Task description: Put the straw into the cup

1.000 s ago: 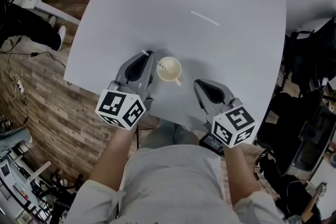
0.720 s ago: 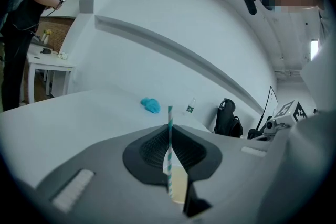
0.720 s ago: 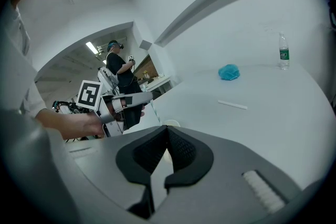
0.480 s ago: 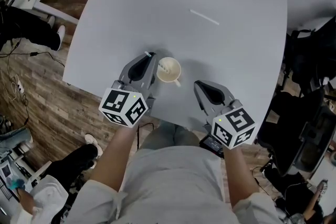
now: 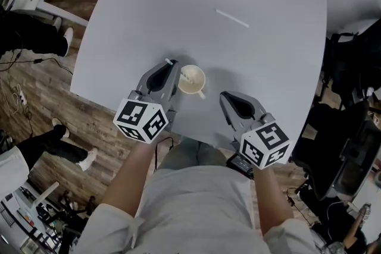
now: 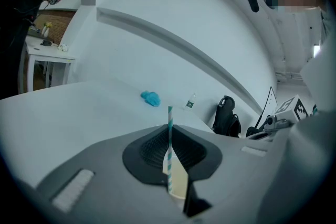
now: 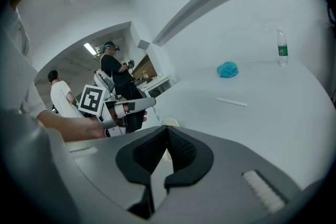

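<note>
Since the earlier frame, the left gripper (image 5: pixel 171 66) is shifted slightly toward the cup (image 5: pixel 191 80), which lies at its three o'clock. The striped straw (image 6: pixel 169 149) is clamped upright between its jaws, with its lower end at the cup's mouth. Lowering and release are judged still outstanding. The right gripper (image 7: pixel 165 134) is closed on nothing. The pinch is shown only in the left gripper view; in the head view just the straw's tip is made out.

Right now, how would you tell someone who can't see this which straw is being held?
Start at the big white table and find the cream cup near the person's edge. Just left of it, the left gripper holds a straw upright. It has teal and white stripes, unlike the plain white stick lying flat farther out.
</note>
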The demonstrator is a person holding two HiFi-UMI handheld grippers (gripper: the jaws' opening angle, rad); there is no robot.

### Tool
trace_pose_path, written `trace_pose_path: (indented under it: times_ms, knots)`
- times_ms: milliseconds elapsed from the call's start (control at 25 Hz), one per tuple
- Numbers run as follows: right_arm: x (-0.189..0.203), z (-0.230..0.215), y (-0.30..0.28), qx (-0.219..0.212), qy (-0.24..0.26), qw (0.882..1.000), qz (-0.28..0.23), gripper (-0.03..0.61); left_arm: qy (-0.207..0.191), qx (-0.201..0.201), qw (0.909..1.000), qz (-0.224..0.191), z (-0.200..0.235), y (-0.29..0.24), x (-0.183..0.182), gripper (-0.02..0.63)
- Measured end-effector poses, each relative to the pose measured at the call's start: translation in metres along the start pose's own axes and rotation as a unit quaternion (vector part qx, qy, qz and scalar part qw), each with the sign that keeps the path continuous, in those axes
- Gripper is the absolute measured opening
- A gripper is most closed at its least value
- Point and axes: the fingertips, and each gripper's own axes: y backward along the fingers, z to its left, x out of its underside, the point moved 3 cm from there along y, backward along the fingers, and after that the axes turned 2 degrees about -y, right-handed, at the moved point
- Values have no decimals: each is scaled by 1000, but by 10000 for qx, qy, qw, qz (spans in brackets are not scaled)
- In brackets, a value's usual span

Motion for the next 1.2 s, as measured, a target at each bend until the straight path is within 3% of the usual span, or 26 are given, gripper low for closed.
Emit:
trace_pose_path:
  times_ms: [1200]
  knots:
    - [3,0,-9,-68,2,9999,82,8,35,-17,9997,235,9,-6,12,60]
